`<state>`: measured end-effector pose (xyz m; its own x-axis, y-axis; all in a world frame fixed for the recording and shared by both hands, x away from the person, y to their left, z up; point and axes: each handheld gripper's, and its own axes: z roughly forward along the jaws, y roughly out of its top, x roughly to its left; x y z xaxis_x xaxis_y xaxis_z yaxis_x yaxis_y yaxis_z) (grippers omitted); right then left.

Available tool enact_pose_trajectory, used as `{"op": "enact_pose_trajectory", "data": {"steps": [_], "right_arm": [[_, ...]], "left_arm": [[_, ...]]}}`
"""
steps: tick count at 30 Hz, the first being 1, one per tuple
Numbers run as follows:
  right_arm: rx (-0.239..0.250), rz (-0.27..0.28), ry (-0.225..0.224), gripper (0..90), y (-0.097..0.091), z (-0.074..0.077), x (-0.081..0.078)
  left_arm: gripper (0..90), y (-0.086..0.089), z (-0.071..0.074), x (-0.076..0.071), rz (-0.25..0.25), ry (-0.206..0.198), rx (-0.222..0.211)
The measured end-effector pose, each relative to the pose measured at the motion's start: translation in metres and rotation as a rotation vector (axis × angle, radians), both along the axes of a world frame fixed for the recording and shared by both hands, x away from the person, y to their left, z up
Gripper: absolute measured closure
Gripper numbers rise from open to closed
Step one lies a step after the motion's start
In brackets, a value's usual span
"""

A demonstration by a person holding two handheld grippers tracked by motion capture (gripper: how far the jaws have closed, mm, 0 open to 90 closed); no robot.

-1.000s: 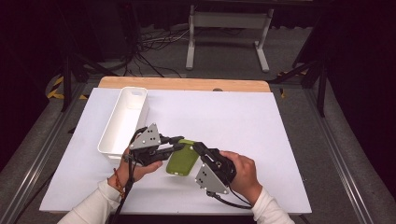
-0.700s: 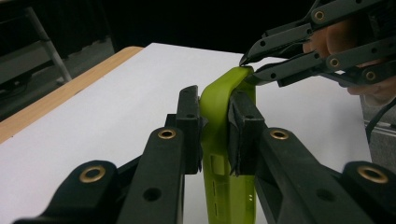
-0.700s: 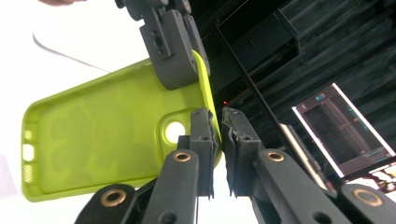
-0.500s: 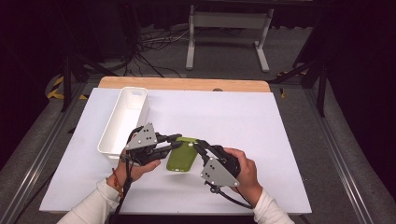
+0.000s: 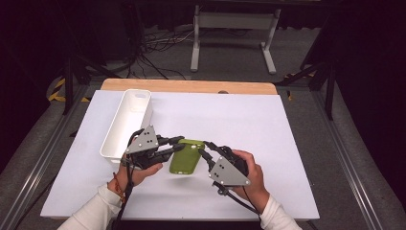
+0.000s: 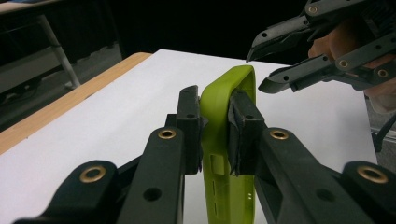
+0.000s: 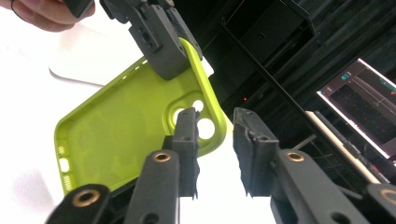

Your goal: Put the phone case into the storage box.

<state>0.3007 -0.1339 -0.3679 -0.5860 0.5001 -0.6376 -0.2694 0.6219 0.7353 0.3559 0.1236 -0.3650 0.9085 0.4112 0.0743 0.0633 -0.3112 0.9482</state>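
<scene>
The green case (image 5: pixel 185 157) was held clamped by the left gripper (image 5: pixel 175 145) while the right gripper (image 5: pixel 207 149) jaws, just opened, released it, suggesting a handover.

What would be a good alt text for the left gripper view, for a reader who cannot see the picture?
The left gripper clamps its two black jaws on the edge of a lime-green phone case, held on edge above the white table. Beyond the case, at the upper right, the right gripper points toward its far end with its jaws apart.
</scene>
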Motion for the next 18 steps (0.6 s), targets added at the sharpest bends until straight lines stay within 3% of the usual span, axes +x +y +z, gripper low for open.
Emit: {"op": "enact_pose_trajectory", "data": {"steps": [10, 18], "right_arm": [[0.067, -0.007, 0.058, 54.3, -0.0045, 0.002, 0.004], [0.107, -0.021, 0.103, 36.8, -0.0055, 0.0007, 0.0076]], "left_arm": [[77.4, 0.0027, 0.0011, -0.0009, 0.007, -0.003, -0.011], [77.4, 0.0051, 0.0023, -0.0013, 0.011, -0.009, -0.013]]}}
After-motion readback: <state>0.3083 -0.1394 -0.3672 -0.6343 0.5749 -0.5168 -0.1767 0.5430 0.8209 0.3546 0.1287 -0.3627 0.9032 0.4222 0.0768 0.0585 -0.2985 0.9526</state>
